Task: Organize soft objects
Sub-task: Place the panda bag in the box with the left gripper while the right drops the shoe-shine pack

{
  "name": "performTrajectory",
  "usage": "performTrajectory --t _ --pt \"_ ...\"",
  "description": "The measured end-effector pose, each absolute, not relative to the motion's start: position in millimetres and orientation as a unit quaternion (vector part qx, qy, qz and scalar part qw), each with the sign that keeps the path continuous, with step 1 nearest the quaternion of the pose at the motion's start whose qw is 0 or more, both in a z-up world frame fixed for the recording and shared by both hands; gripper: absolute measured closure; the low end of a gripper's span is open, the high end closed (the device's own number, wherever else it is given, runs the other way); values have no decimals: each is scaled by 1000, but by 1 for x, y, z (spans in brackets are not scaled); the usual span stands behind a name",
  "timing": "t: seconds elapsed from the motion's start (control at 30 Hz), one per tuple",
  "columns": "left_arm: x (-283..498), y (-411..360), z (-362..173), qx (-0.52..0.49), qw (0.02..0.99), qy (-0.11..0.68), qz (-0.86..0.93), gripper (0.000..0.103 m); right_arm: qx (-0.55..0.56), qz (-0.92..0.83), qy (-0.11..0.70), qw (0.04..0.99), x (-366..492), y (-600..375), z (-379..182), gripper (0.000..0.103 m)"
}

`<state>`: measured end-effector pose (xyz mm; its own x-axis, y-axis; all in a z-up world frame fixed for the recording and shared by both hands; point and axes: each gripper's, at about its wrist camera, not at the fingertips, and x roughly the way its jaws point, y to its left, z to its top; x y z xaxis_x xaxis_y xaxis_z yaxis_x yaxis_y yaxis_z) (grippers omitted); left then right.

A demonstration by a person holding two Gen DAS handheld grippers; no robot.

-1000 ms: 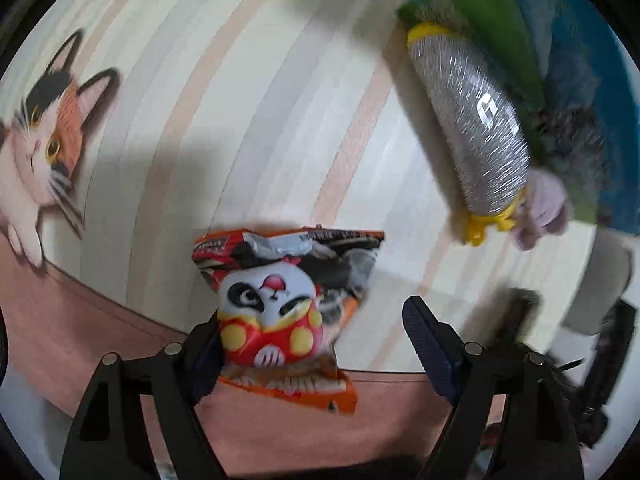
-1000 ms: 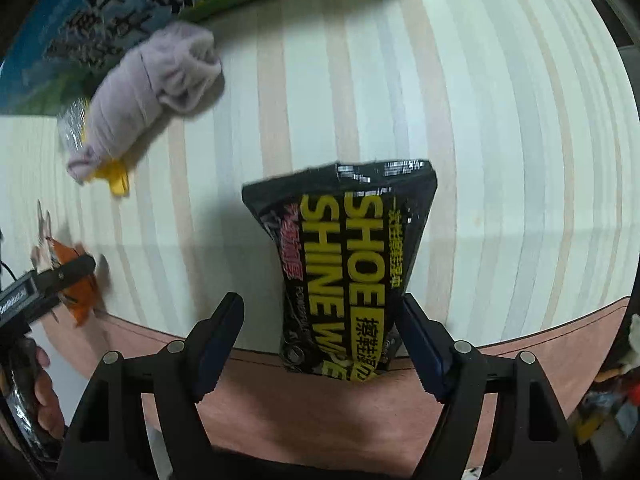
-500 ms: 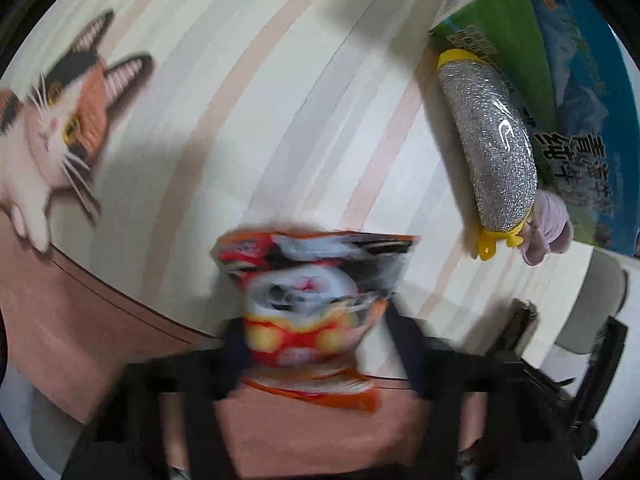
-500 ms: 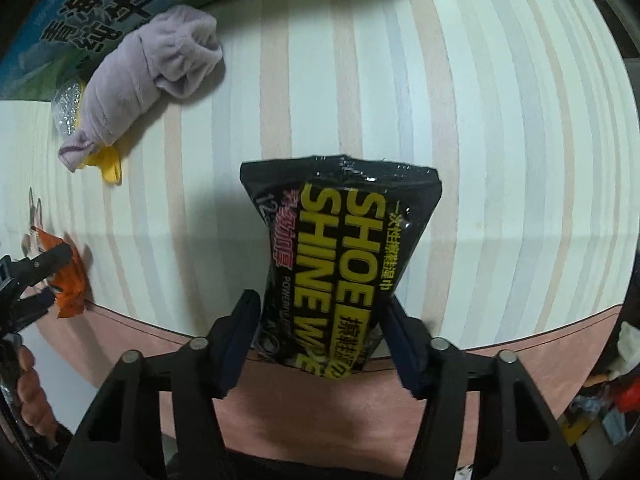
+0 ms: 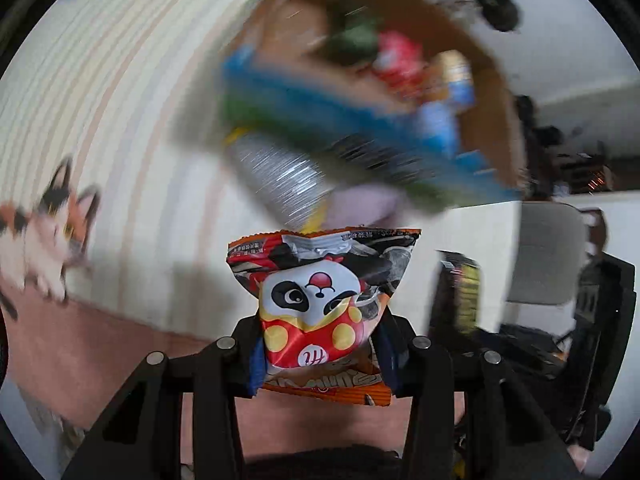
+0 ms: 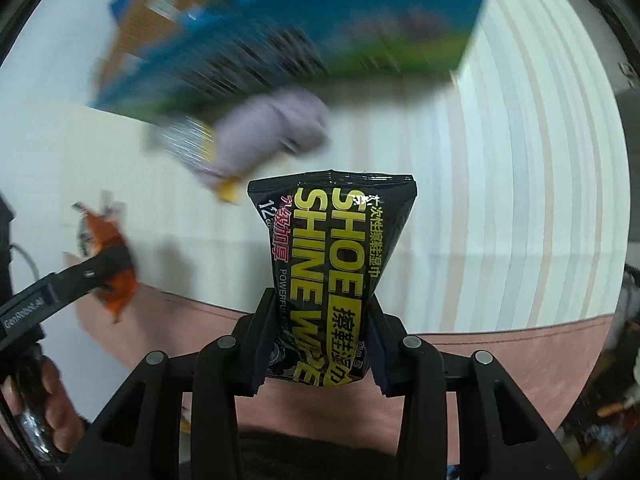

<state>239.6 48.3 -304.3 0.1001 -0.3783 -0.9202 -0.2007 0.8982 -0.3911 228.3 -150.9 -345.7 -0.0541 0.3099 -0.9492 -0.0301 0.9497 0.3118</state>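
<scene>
My left gripper (image 5: 320, 360) is shut on a panda snack bag (image 5: 316, 300), red, orange and white, held up off the striped tablecloth (image 5: 120, 128). My right gripper (image 6: 320, 348) is shut on a black shoe shine wipes pack (image 6: 336, 264) with yellow lettering, also lifted. Beyond both lie a silver glitter pouch (image 5: 276, 176) with yellow ends and a lilac rolled cloth (image 6: 272, 132), blurred. The left gripper with its bag shows at the left of the right wrist view (image 6: 108, 268).
A blue and green carton (image 6: 300, 32) stands behind the pouch and cloth; its brown open inside (image 5: 384, 52) holds several colourful packs. A cat print (image 5: 44, 220) marks the tablecloth at the left. A grey chair (image 5: 548, 256) is off the table's right.
Both grippers closed on their packs and lifted them off the table. Both views have swung up and forward toward the carton, which now shows its open inside.
</scene>
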Motion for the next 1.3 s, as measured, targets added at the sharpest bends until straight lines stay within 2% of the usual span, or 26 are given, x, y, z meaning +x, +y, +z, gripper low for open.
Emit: performTrajectory --t 0.1,0.23,0.4,0.6,0.9,1.17,1.23,1.27,1.3 --pt "276 41 -269 -218 720 652 -97 62 121 153 686 701 242 -147 -302 61" --pt "333 22 -252 -199 727 648 -109 62 134 176 649 728 282 -145 -252 60" --pt "395 47 -276 -231 684 683 -107 62 127 159 639 742 344 -139 -243 61" --pt "441 58 -325 -251 637 723 -92 62 129 127 667 723 410 -125 -295 61" --pt "461 37 -391 -198 581 784 -93 62 98 105 717 682 430 -112 -368 61" --pt "465 25 -402 -165 569 800 -95 60 74 99 735 666 432 -103 -400 60" --pt "465 22 -399 -165 563 805 -91 57 66 100 735 667 433 -100 -402 57" --pt "465 23 -397 -164 564 804 -89 50 59 99 735 668 433 -100 -400 52" --pt "465 23 -392 -164 567 802 -89 37 55 98 735 669 433 -100 -398 49"
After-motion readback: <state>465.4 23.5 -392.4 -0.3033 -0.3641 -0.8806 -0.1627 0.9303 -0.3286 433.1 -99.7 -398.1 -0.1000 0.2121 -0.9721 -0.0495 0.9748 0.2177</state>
